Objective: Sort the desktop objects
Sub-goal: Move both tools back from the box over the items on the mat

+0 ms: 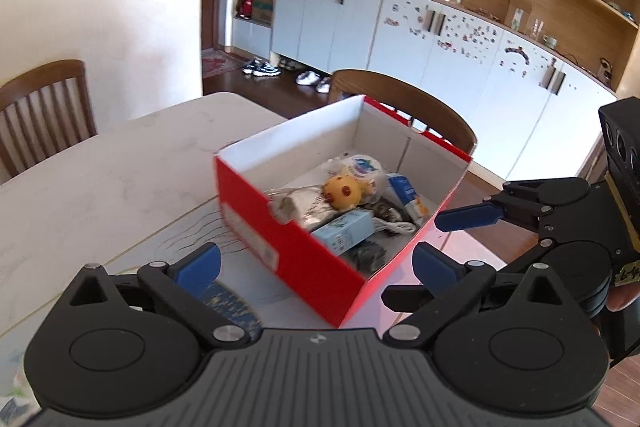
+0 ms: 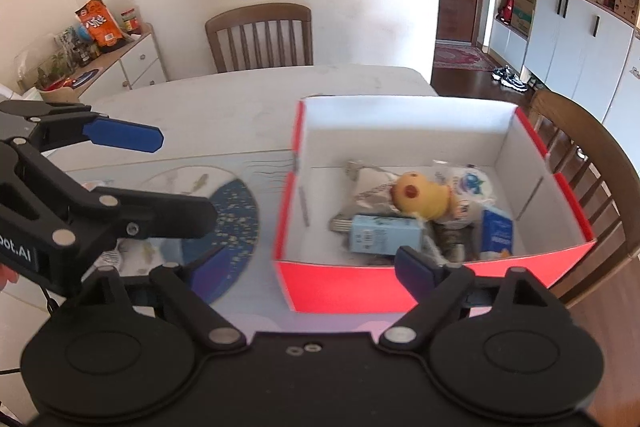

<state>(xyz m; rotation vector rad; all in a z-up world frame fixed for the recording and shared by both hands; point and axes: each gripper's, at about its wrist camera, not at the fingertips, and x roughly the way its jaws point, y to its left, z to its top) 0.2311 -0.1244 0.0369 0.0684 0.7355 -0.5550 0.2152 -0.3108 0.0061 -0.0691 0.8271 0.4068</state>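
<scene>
Both claws — left claw [image 1: 316,263] and right claw [image 2: 308,267] — gape wide, empty; the red box [image 2: 340,287] near the table [image 2: 240,99] edge could get knocked off

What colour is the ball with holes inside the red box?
Yellow. The ball shows orange-red holes and lies among other items in the box; the left wrist view shows it best.

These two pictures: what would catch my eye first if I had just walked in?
The red box with white inside walls, standing on the pale table, with a yellow ball on top of the packets piled in it. Then the two open black grippers with blue fingertips near it, the left gripper and right gripper.
</scene>
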